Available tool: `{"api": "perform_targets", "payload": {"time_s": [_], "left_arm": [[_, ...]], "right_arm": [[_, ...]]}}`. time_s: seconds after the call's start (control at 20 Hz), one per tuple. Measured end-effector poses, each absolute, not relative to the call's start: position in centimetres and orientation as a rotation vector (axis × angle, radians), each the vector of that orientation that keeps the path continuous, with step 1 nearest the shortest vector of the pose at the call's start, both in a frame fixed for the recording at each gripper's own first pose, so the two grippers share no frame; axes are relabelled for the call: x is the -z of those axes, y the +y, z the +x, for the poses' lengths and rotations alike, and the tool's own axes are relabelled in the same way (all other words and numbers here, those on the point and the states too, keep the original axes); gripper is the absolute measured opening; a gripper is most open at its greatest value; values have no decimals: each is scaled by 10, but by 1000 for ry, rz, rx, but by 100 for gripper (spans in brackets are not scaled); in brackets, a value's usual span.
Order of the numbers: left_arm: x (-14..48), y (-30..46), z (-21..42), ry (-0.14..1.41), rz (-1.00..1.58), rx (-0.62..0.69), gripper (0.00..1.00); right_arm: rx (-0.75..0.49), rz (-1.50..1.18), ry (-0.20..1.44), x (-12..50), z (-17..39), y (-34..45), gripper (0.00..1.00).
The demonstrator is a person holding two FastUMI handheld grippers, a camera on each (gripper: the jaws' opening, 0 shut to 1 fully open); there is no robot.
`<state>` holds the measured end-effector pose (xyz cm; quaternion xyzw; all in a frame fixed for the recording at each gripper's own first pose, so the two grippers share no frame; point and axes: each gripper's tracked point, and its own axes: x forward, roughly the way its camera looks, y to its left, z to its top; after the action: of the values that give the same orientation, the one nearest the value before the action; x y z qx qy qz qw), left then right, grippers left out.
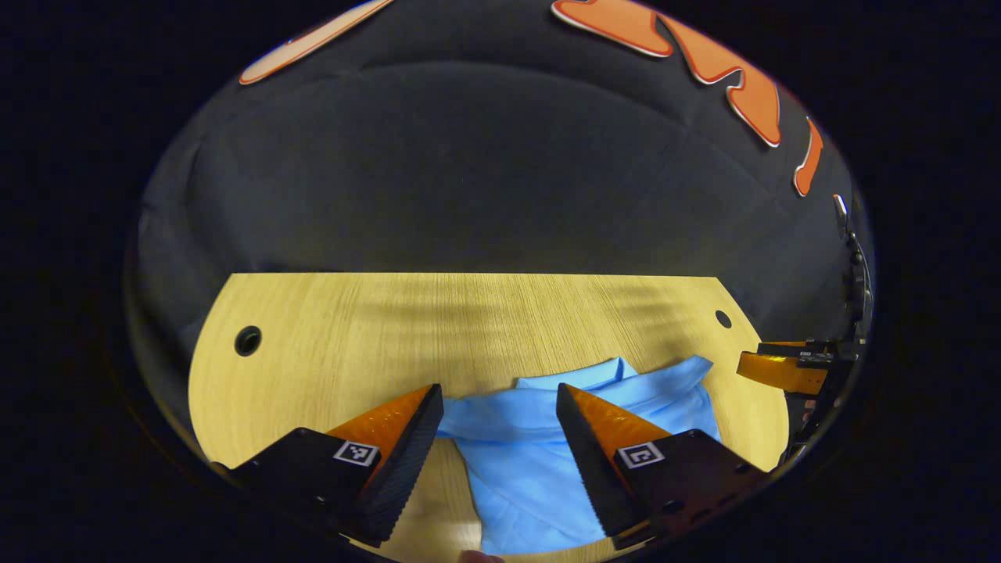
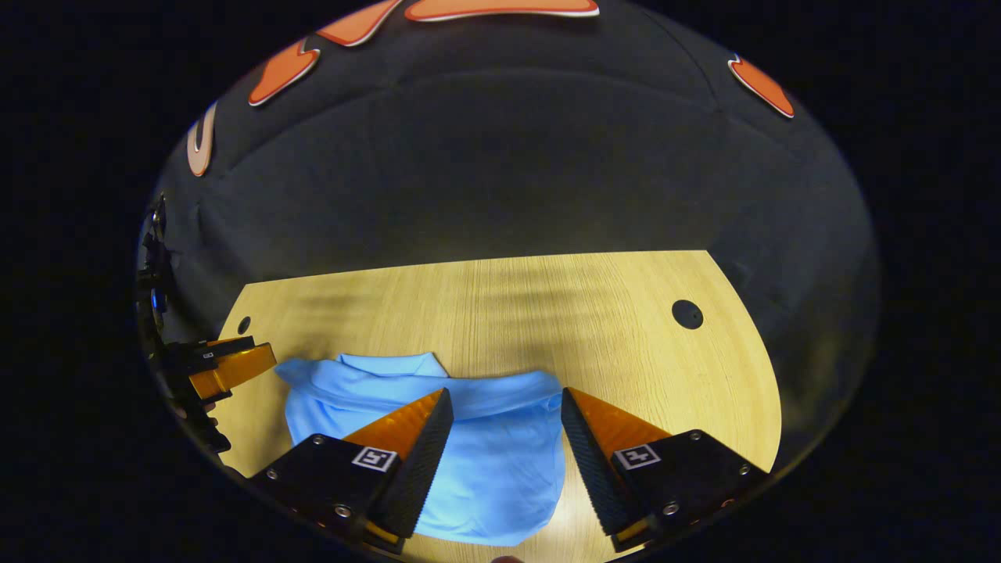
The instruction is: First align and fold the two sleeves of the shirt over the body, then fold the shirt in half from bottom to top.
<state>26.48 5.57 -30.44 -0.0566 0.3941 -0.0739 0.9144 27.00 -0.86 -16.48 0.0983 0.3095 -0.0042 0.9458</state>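
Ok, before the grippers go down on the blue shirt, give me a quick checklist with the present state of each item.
1. Left gripper open, holding nothing: ok.
2. Right gripper open, holding nothing: ok.
3. Blue shirt lies on the wooden table, collar at the far side: ok.
4. Sleeves folded over the body: cannot tell; the shirt looks narrow, but the jaws hide part of it.
5. Cloth flat: not ok, creases near the shoulders.
6. Bottom hem in view for the half fold: cannot tell.

You face a light wooden table (image 1: 352, 328) with round holes (image 1: 247, 341) near its far corners. Black cloth wall (image 1: 469, 172) stands behind it; lighting is dim.
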Motion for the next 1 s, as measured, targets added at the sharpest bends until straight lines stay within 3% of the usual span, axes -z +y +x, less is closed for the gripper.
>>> {"api": "perform_targets", "payload": {"time_s": [0.15,0.45,1.0], "left_arm": [[270,50,239,761,-101,144,97],[199,39,179,653,-106,120,98],[70,3,50,215,-12,40,97]], "right_arm": [[-17,181,568,138,238,-5,96],[-45,88,415,89,172,-8,97],[-90,42,138,44,30,-3,96]]}}
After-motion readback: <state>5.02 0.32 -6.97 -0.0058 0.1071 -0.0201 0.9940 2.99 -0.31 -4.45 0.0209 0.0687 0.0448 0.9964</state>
